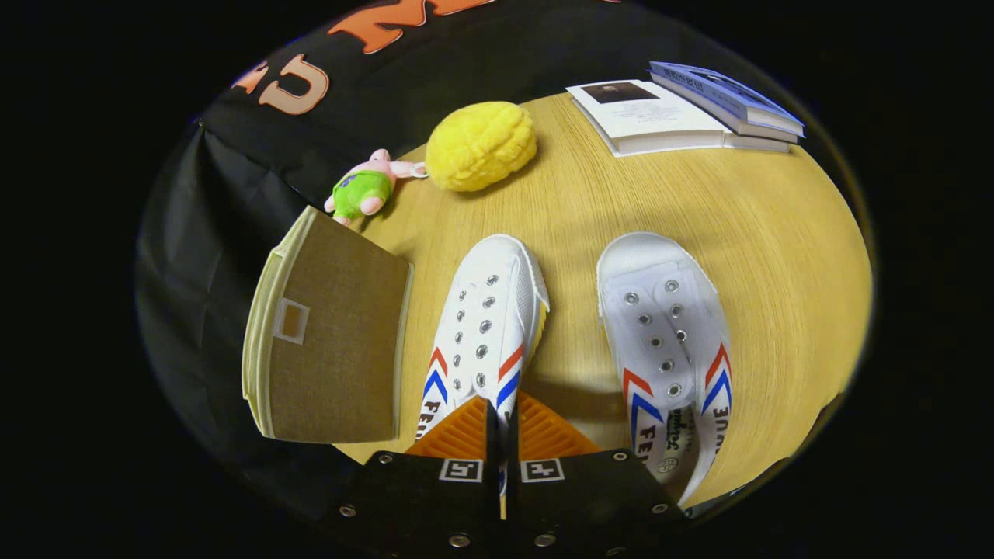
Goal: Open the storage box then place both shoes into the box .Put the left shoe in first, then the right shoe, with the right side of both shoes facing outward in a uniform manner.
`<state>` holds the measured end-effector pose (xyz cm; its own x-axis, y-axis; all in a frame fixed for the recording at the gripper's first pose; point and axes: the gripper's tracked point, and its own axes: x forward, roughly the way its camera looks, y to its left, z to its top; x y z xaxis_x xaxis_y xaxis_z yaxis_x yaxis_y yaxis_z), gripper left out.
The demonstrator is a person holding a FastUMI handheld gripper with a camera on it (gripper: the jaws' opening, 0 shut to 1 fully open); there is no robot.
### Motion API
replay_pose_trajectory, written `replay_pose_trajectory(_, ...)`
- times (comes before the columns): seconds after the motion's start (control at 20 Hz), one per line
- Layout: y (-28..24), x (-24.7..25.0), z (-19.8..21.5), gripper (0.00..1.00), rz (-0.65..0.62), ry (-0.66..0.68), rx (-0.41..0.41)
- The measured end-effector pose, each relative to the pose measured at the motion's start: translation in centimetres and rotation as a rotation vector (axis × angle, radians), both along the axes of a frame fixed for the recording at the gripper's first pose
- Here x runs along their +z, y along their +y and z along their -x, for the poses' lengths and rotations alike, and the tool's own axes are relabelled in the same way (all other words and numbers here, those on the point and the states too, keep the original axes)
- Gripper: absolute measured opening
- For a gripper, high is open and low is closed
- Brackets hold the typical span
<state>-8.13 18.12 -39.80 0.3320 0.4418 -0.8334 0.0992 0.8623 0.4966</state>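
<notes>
Two white canvas shoes with red and blue chevrons lie on the round wooden table [776, 256], toes pointing away from me. The left-hand shoe [489, 318] is tilted onto its side, and its heel-end rim runs into the narrow gap between my fingers. My gripper [503, 431] is shut on that rim. The right-hand shoe [668, 341] rests flat to the right of the fingers, apart from them. A brown fabric storage box [330, 341] with a pale trim and a small label window stands left of the held shoe, its lid closed.
Beyond the shoes lie a yellow fluffy plush [481, 146] and a small pink toy in green [363, 189]. Two stacked books [683, 109] sit at the table's far right. The box stands at the table's left edge, against the black cloth.
</notes>
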Motion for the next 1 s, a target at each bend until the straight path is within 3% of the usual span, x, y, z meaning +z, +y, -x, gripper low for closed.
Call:
replay_pose_trajectory(0.45,4.9,12.2,-4.9,0.04,-0.150,-0.192,-0.003)
replay_pose_trajectory(0.7,9.7,16.6,-6.3,0.03,-0.196,-0.276,0.085)
replay_pose_trajectory(1.0,16.8,17.0,-6.9,0.04,-0.188,-0.291,0.208)
